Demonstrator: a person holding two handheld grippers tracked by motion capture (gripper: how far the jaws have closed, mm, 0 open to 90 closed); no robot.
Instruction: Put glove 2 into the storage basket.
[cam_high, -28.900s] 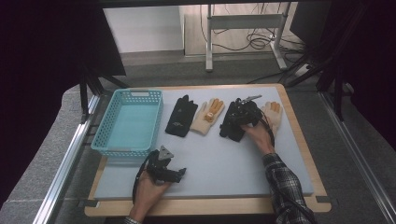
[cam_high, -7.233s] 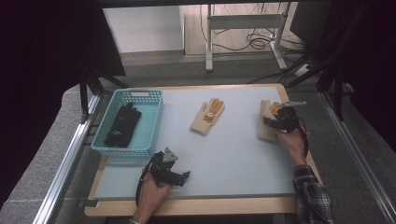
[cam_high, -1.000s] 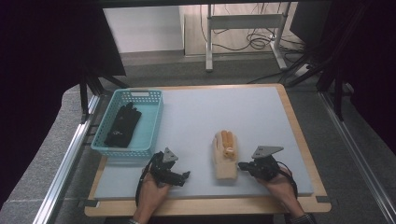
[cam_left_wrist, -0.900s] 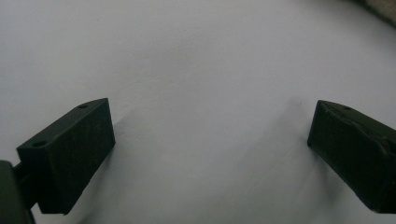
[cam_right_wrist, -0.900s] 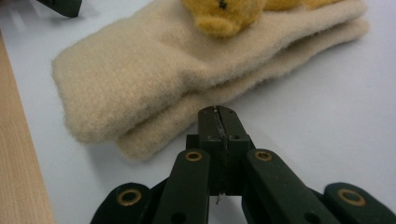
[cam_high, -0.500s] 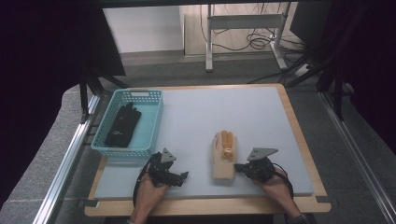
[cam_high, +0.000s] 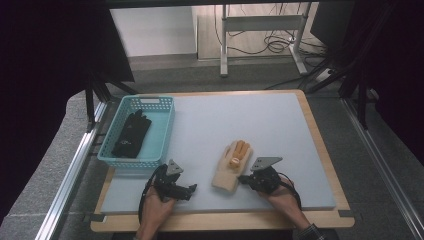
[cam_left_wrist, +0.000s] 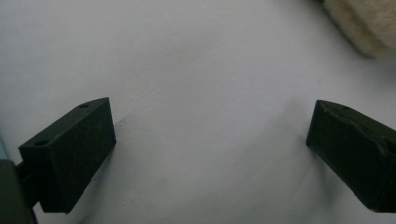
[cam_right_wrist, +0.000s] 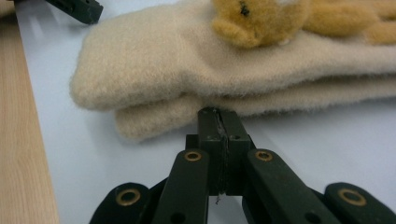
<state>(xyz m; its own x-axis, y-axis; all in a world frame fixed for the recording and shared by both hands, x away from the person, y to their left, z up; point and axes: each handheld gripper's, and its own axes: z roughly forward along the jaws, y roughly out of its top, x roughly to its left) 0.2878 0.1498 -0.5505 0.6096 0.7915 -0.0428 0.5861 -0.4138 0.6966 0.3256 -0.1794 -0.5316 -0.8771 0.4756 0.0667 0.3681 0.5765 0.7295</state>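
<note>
Two beige woolly gloves (cam_high: 231, 167) lie stacked on the pale blue mat (cam_high: 250, 120), near its front edge. The top one has orange fingers and a small orange plush figure (cam_right_wrist: 254, 18). My right gripper (cam_high: 242, 179) sits just right of the glove cuffs, shut, with nothing showing between its jaws. In the right gripper view its tip (cam_right_wrist: 219, 114) is right at the edge of the lower glove (cam_right_wrist: 154, 116). My left gripper (cam_high: 192, 189) rests on the mat left of the gloves, jaws wide open (cam_left_wrist: 210, 144) over bare mat. A glove cuff (cam_left_wrist: 362, 23) shows at the top right of the left gripper view.
A turquoise basket (cam_high: 162, 131) stands at the mat's left with black gloves (cam_high: 131, 134) inside. The wooden board's rim (cam_high: 325, 150) runs round the mat. A metal rail (cam_high: 75, 165) lies left of the table. One jaw of the left gripper (cam_right_wrist: 77, 8) shows beyond the gloves.
The right gripper has slid a little left, up to the cuffs of the stacked beige gloves. The left gripper has barely shifted. Much earlier, the black gloves went into the basket.
</note>
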